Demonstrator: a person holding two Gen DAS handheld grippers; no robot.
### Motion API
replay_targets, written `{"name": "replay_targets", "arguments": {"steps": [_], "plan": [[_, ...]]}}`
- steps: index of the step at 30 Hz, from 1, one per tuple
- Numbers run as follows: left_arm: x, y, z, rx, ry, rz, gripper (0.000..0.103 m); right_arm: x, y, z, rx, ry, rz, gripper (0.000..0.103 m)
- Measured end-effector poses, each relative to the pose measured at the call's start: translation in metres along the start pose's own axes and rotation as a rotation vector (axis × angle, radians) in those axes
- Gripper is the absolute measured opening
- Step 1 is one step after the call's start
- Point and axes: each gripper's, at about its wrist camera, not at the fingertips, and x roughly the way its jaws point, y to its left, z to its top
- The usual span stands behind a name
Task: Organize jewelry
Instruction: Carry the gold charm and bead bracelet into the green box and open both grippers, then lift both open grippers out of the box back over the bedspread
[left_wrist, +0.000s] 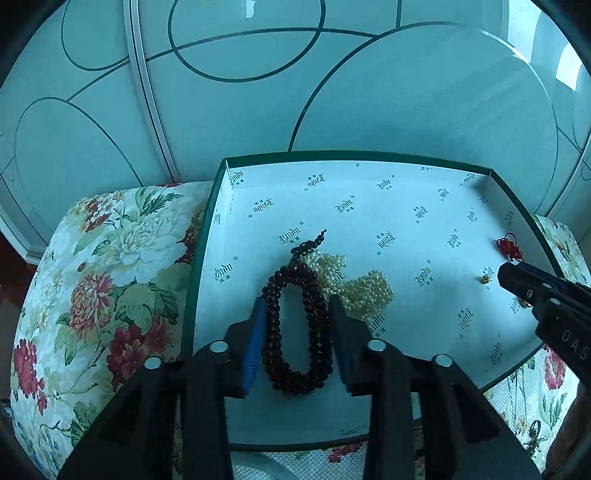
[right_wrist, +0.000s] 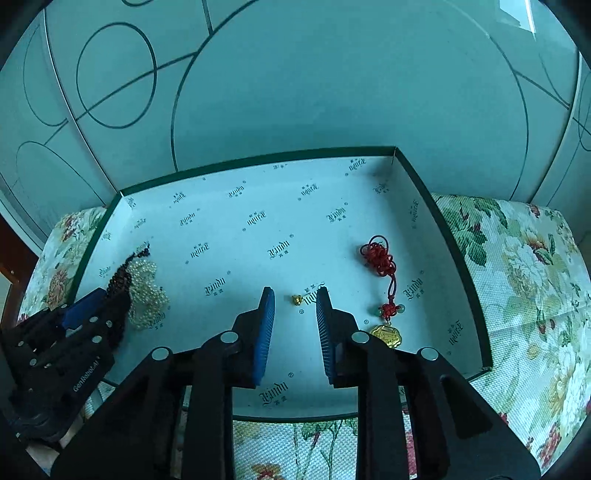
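Four pieces of jewelry lie in one shallow box (right_wrist: 447, 236) with a dark green rim and a white printed lining: one dark beaded strand (left_wrist: 295, 325), one heap of pearl beads (left_wrist: 354, 284), one red knotted cord charm (right_wrist: 380, 258) ending in a gold pendant (right_wrist: 386, 334), and one small gold bead (right_wrist: 296, 299) on its own. The box sits on a floral cushioned surface (right_wrist: 524, 280), in front of pale panels (right_wrist: 332, 74) marked with dark curved lines.

Two grippers are in view. The left gripper (left_wrist: 297, 314) hangs over the left part of the box, its jaws partly open. The dark beaded strand lies looped on the lining in the gap between them, its long sides running close along the inner faces of both pads; whether the pads touch it cannot be told. The pearl heap lies just beyond the tip of the right-hand finger, touching the strand at its far end.

The right gripper (right_wrist: 295, 295) is over the middle of the box, jaws a little apart and holding nothing. The small gold bead lies on the lining just past the tips, in line with the gap. The red cord charm lies to the right of that gripper, its gold pendant just beside the right-hand finger.
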Motion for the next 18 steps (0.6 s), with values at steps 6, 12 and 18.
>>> {"name": "replay_targets", "arguments": {"steps": [6,12,18], "plan": [[-0.038,0.011,-0.002,-0.021,-0.035,-0.015,0.062,-0.058,-0.002,0.000,0.033,-0.086,0.004,0.024],[-0.073,0.025,-0.035,-0.036,-0.016,-0.005,0.062,-0.099,-0.009,-0.048,0.069,-0.089,-0.051,0.024],[-0.096,0.038,-0.090,-0.071,0.035,0.010,0.062,-0.121,-0.006,-0.116,0.090,-0.027,-0.091,0.024]]}}
